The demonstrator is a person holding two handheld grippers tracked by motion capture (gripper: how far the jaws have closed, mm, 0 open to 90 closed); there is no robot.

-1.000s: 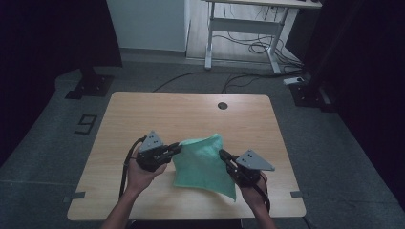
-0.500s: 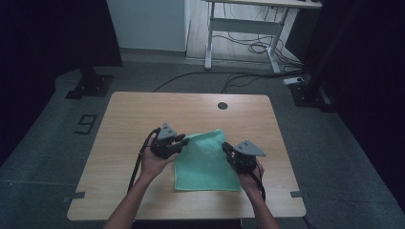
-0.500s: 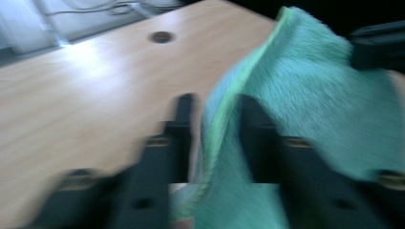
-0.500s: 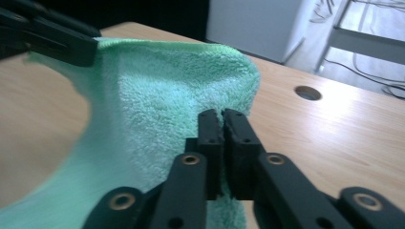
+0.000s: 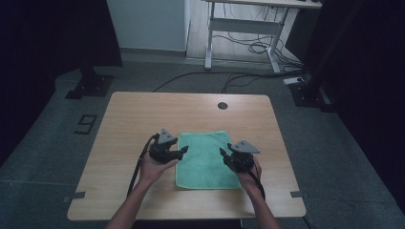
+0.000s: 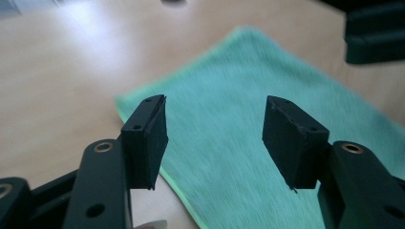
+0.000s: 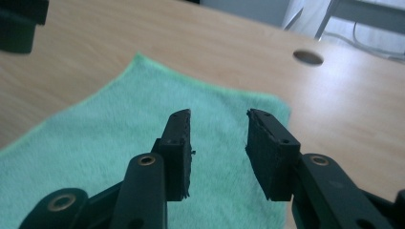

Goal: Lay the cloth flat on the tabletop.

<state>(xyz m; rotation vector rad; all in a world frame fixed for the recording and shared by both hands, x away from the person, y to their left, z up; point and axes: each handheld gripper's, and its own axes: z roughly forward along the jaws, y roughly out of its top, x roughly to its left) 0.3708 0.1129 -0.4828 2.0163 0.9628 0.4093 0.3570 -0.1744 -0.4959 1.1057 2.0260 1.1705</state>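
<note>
A green cloth (image 5: 205, 160) lies flat on the wooden table (image 5: 133, 119), spread as a rectangle. My left gripper (image 5: 183, 151) hovers at the cloth's left edge; its jaws have just been opening and nothing is between them. In the left gripper view the cloth (image 6: 239, 119) lies below the open left gripper (image 6: 215, 138). My right gripper (image 5: 222, 153) sits over the cloth's right edge, jaws also just opening and empty. The right gripper view has the cloth (image 7: 110, 143) under the parted right gripper (image 7: 217, 143).
A round cable hole (image 5: 222, 105) sits near the table's far edge. Bare wood lies left and right of the cloth. A desk frame (image 5: 239, 33) and cables stand on the floor beyond. Tape marks (image 5: 74, 195) sit at the table's near corners.
The cloth, held up and hanging between both grippers a second ago, now lies flat on the table. Both grippers let go of it, sank and moved slightly apart.
</note>
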